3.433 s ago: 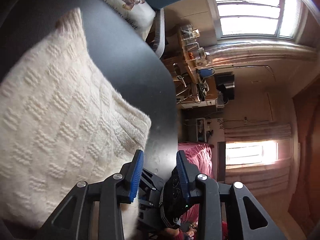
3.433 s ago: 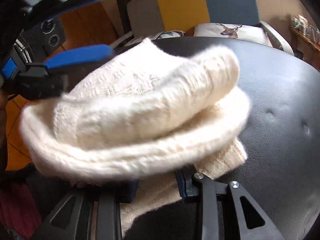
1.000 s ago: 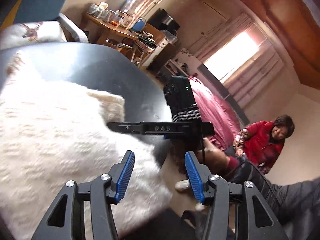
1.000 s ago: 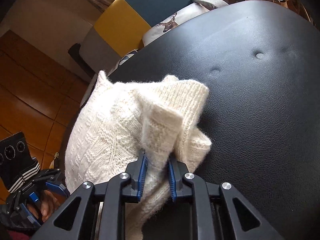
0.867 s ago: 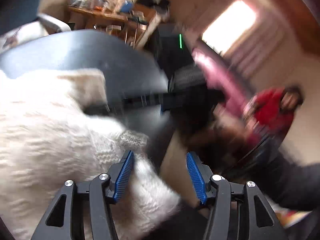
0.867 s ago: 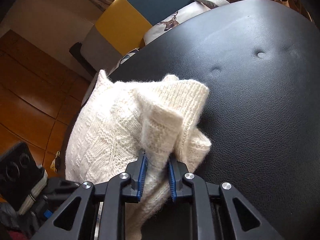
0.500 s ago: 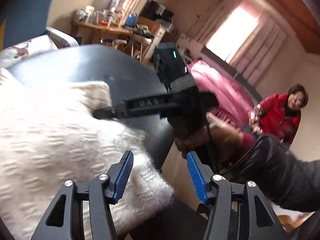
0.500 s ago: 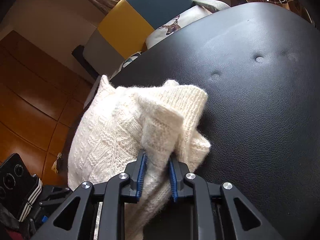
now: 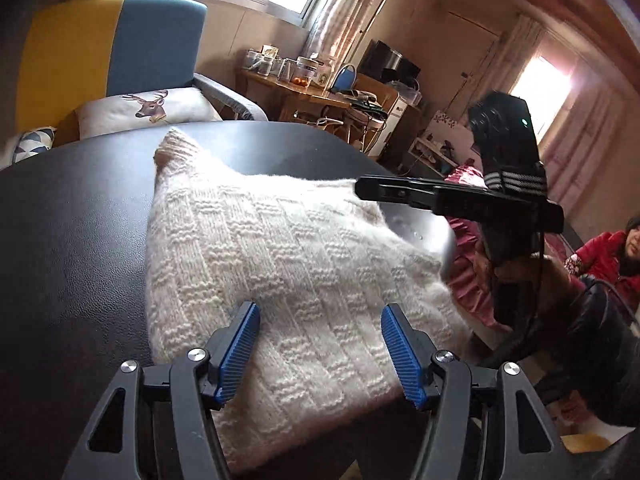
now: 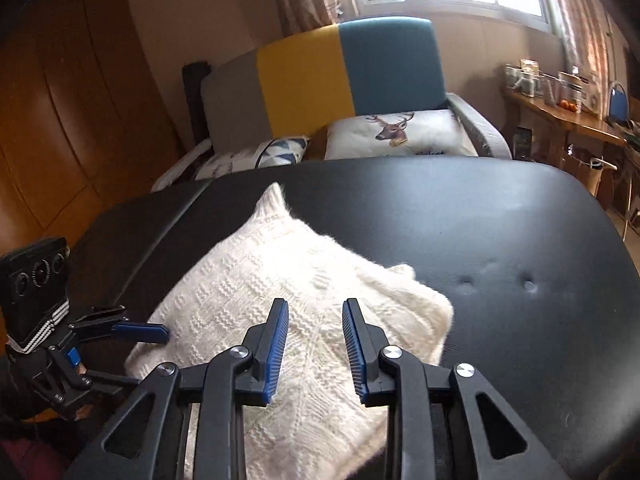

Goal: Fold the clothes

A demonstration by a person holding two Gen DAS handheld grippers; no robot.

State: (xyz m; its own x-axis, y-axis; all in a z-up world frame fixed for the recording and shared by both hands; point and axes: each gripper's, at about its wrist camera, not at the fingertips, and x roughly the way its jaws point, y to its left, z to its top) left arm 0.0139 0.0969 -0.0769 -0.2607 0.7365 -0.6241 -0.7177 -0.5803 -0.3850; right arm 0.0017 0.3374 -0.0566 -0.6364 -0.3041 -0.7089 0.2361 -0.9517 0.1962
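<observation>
A cream knitted sweater (image 9: 280,264) lies folded flat on the black padded table (image 9: 72,216), one ribbed corner pointing toward the far edge. My left gripper (image 9: 320,324) hovers open over its near edge, nothing between the blue pads. In the right wrist view the same sweater (image 10: 288,300) spreads below my right gripper (image 10: 316,320), which is open and just above the fabric. The right gripper (image 9: 452,196) shows from the side in the left wrist view, at the sweater's right corner. The left gripper (image 10: 136,334) shows at the sweater's left edge.
A yellow, blue and grey armchair (image 10: 344,76) with a deer cushion (image 10: 400,132) stands behind the table. A wooden desk (image 9: 312,96) with jars is at the back right. A seated person in red (image 9: 612,256) is at the right, beside a pink cloth (image 9: 468,276).
My right gripper let go of the sweater's folded corner and opened; the fabric now lies flat. Both grippers swung round to face the armchair, above the sweater.
</observation>
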